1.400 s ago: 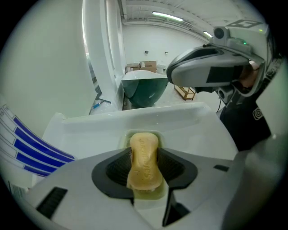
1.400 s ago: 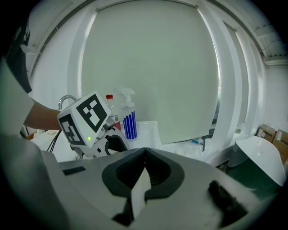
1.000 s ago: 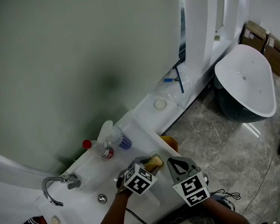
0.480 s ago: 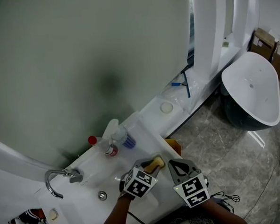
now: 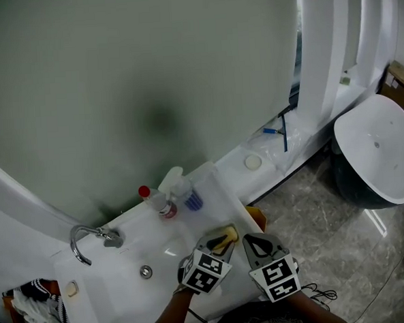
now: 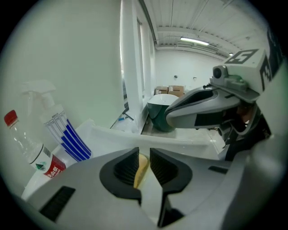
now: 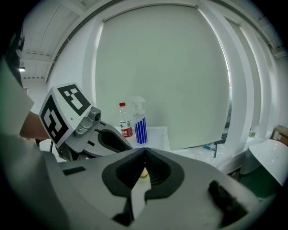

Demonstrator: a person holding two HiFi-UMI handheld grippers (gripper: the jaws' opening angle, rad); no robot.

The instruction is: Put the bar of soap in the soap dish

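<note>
Head view: left gripper [image 5: 219, 240], jaws just closing, pinches the bar of soap [image 5: 227, 234] near the counter's [image 5: 221, 196] right edge; right gripper [image 5: 250, 240], pressed together, sits just beside.

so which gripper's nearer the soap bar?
Left. The left gripper holds the bar of soap; its jaws have just been closing on it. The right gripper sits alongside, shut, apart from it.

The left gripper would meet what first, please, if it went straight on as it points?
Likely the white countertop beyond the bar of soap the left gripper has just been closing on; depth unclear.
</note>
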